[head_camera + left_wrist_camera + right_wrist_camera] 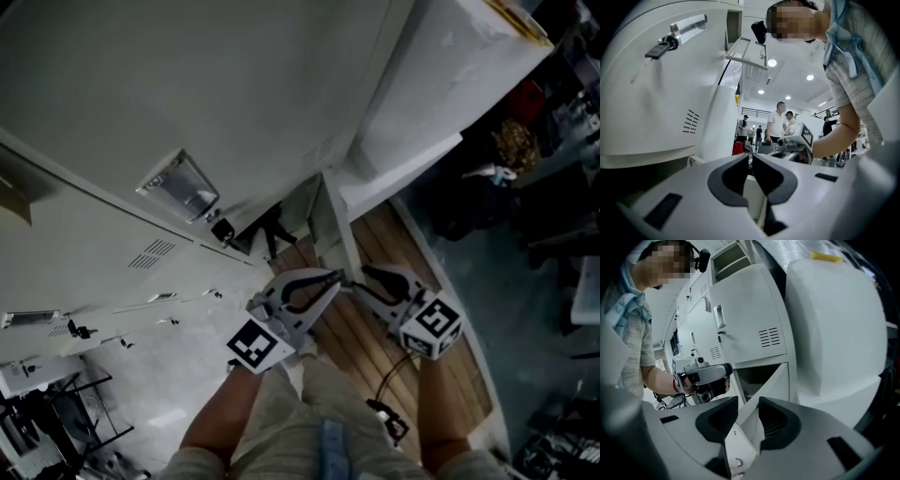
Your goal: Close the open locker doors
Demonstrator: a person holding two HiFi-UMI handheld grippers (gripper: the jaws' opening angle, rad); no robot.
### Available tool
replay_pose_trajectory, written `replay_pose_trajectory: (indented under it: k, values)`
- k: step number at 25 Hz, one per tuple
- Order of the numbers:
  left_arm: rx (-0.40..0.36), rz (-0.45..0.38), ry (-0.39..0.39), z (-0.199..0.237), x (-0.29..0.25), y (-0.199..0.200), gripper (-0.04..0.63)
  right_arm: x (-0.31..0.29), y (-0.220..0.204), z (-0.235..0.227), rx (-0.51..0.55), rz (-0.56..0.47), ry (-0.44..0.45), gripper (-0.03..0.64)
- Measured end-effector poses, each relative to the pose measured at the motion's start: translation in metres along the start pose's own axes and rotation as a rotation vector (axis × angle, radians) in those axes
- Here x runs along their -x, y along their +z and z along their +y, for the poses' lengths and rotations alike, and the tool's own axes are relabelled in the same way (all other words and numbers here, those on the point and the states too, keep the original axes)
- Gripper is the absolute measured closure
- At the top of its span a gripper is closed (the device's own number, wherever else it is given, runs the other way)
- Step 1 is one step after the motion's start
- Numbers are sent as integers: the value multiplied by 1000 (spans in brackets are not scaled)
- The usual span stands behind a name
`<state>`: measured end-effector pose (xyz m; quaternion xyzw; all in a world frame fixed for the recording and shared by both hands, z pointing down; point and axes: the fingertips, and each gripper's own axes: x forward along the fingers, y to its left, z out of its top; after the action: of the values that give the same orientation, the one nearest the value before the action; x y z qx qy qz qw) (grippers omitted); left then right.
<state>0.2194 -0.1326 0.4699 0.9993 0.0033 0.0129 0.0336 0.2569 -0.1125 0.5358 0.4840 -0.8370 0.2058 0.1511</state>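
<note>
The right gripper [746,405] is hiding the lower part of the locker door [776,379] passing between its jaws. The compartment [752,376] beyond is showing only darkness. People [777,123] far ahead of the left gripper [750,158] are appearing too small to distinguish.

The open locker door [771,383] hangs below closed doors [740,319].
</note>
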Motion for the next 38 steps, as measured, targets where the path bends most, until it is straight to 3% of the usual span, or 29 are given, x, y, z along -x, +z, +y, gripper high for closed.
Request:
replay_pose_trajectory:
  k: [6, 11, 26, 38]
  values:
    - [-24, 44, 31, 1, 33, -7, 588, -19, 9, 21, -32, -20, 59, 494]
    - [23, 55, 98, 8, 58, -12, 588, -40, 21, 41, -23, -39, 111, 494]
    - [40, 46, 256, 41, 111, -15, 588, -110, 52, 74, 6, -84, 213, 494]
    - [35, 42, 349, 71, 134, -16, 588, -170, 77, 79, 19, -157, 228, 494]
